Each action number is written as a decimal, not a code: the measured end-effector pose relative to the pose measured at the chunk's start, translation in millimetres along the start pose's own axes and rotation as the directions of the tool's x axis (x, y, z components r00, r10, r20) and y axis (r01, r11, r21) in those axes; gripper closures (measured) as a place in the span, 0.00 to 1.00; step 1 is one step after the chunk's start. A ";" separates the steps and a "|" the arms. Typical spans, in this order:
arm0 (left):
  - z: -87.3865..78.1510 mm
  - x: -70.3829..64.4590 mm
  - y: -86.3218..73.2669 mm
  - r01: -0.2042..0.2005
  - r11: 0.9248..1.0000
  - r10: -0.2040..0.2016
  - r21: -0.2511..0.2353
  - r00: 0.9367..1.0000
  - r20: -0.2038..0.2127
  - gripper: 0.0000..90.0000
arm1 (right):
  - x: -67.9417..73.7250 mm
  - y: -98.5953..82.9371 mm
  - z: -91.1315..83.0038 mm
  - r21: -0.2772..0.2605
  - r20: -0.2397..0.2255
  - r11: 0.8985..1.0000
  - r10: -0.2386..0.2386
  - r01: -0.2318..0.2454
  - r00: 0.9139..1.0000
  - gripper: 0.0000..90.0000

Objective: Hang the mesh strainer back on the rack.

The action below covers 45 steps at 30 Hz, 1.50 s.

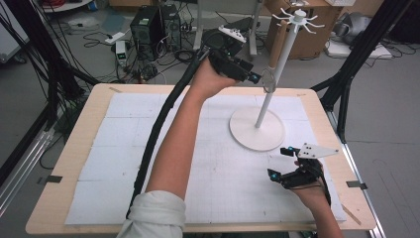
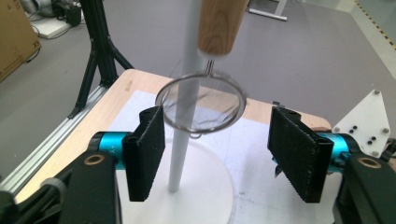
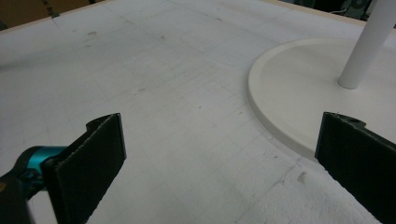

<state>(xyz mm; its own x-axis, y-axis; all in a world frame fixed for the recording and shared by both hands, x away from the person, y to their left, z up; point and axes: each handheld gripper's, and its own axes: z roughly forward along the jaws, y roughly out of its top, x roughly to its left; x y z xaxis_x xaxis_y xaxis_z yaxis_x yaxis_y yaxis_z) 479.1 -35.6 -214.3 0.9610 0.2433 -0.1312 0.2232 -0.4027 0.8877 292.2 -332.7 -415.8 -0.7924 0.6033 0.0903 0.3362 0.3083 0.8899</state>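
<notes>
1. The strainer [image 2: 201, 106] hangs by its wooden handle beside the white stand [image 2: 183, 116], upper centre of the left gripper view — just above and between the jaws.
2. Left gripper [image 2: 215, 154]: jaws spread wide, gripping nothing.
3. Right gripper [image 1: 282, 163] — lower right, low over the bench [image 1: 74, 153], jaws apart and empty.

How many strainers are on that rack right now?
1. A single mesh strainer with a wooden handle hangs beside the white rack's pole, just ahead of the open left gripper. The far side of the hooks at the top may hide something.
</notes>
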 end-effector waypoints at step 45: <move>-93.0 -45.3 -125.4 0.035 0.997 -0.037 -0.072 0.999 -0.033 0.07 | 4.0 1.8 9.0 0.040 0.007 0.999 -0.014 0.013 1.000 0.01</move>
<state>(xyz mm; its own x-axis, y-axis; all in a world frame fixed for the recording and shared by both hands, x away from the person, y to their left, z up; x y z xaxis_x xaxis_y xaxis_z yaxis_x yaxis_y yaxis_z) 392.4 85.9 -278.7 0.9462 0.2868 -0.1497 0.2442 -0.3296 0.9120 294.2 -323.1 -417.9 -0.7934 0.6041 0.0750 0.3458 0.3459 0.8722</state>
